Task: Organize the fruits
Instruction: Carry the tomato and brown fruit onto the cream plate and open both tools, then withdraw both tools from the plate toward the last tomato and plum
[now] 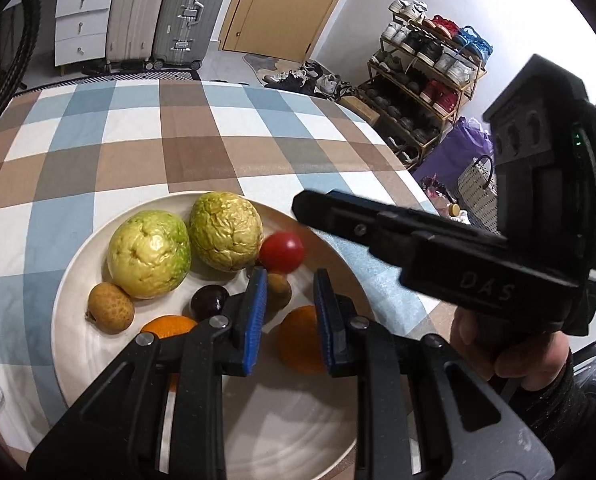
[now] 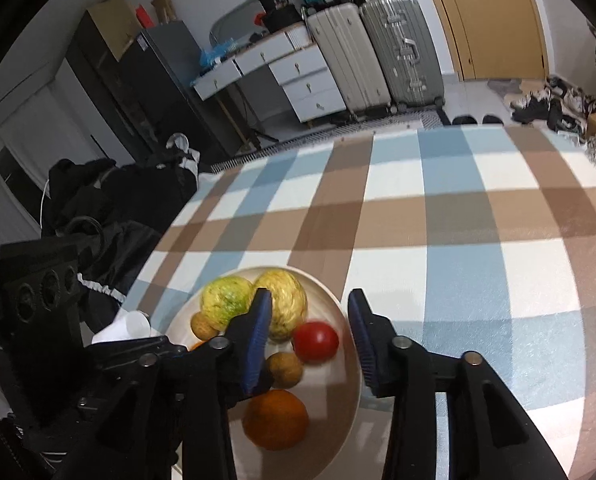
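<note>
A cream plate on the checked tablecloth holds two yellow-green guavas, a red tomato, a brown longan, a dark plum and two oranges. My left gripper hangs open over the plate, and a second longan shows between its blue pads. My right gripper is open too, above the plate, with the tomato just beyond its fingertips. In the left wrist view it reaches in from the right over the tomato.
The tablecloth stretches away beyond the plate. A white cup lies at the table's left edge beside dark bags. Suitcases, drawers and a shoe rack stand off the table. A hand holds the right gripper.
</note>
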A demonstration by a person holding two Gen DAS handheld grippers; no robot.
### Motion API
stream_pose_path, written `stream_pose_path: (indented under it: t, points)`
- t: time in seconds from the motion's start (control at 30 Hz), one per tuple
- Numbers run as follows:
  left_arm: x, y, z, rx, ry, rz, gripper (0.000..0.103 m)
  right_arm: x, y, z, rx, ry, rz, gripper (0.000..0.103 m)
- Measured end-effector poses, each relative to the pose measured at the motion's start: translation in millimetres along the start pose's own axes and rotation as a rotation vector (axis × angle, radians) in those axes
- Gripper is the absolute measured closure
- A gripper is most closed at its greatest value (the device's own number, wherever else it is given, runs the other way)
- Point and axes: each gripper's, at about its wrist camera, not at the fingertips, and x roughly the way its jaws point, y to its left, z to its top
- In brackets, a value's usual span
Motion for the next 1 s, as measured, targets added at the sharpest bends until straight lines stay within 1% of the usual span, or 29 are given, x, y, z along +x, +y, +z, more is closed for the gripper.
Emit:
stream_pose_path:
  t: [0.1, 0.17, 0.23, 0.33, 0.4, 0.43, 0.47, 0.5, 0.53, 0.57, 0.6, 0.63, 0.7, 0.77, 0.83, 0.9, 1.0]
  points:
    - [-8, -6, -1, 0.018, -0.010, 0.017, 0.083, -13, 5, 0, -0.007, -0.027, 0.000, 0.061]
    - [-13, -10, -1, 0.021, -0.015, 0.026, 0.082, -23, 7, 0, -0.003, -0.043, 0.002, 0.058]
    - [-20, -14, -2, 0.024, -0.017, 0.030, 0.077, -34, 10, -1, -0.002, -0.058, 0.004, 0.054]
    - [-34, -23, -7, 0.038, -0.035, 0.045, 0.070, -55, 17, -6, -0.011, -0.092, 0.001, 0.053]
    - [-44, -30, -10, 0.046, -0.046, 0.057, 0.068, -70, 23, -12, -0.016, -0.111, -0.004, 0.052]
    - [-49, -33, -12, 0.050, -0.051, 0.061, 0.066, -76, 25, -13, -0.016, -0.116, -0.003, 0.051]
    - [-55, -36, -14, 0.052, -0.057, 0.065, 0.064, -84, 28, -17, -0.016, -0.126, 0.006, 0.046]
    - [-62, -39, -16, 0.054, -0.067, 0.073, 0.060, -91, 29, -20, -0.012, -0.135, 0.016, 0.041]
    - [-68, -43, -19, 0.056, -0.075, 0.080, 0.053, -99, 31, -24, -0.007, -0.152, 0.028, 0.035]
    - [-75, -46, -22, 0.055, -0.087, 0.091, 0.050, -108, 33, -28, -0.004, -0.173, 0.033, 0.032]
    - [-83, -48, -25, 0.053, -0.100, 0.096, 0.045, -118, 37, -33, -0.009, -0.195, 0.035, 0.032]
    - [-89, -51, -28, 0.053, -0.110, 0.096, 0.042, -125, 39, -37, -0.014, -0.206, 0.035, 0.032]
    - [-101, -55, -34, 0.054, -0.125, 0.103, 0.040, -144, 46, -47, -0.018, -0.243, 0.040, 0.026]
    - [-114, -60, -41, 0.054, -0.137, 0.116, 0.038, -160, 52, -58, -0.018, -0.271, 0.057, 0.011]
    - [-125, -63, -48, 0.052, -0.149, 0.124, 0.029, -174, 57, -69, -0.022, -0.308, 0.066, 0.007]
    - [-139, -67, -57, 0.055, -0.171, 0.125, 0.024, -188, 65, -82, -0.038, -0.336, 0.063, 0.005]
    - [-156, -70, -72, 0.047, -0.198, 0.139, 0.020, -200, 74, -97, -0.053, -0.347, 0.038, 0.001]
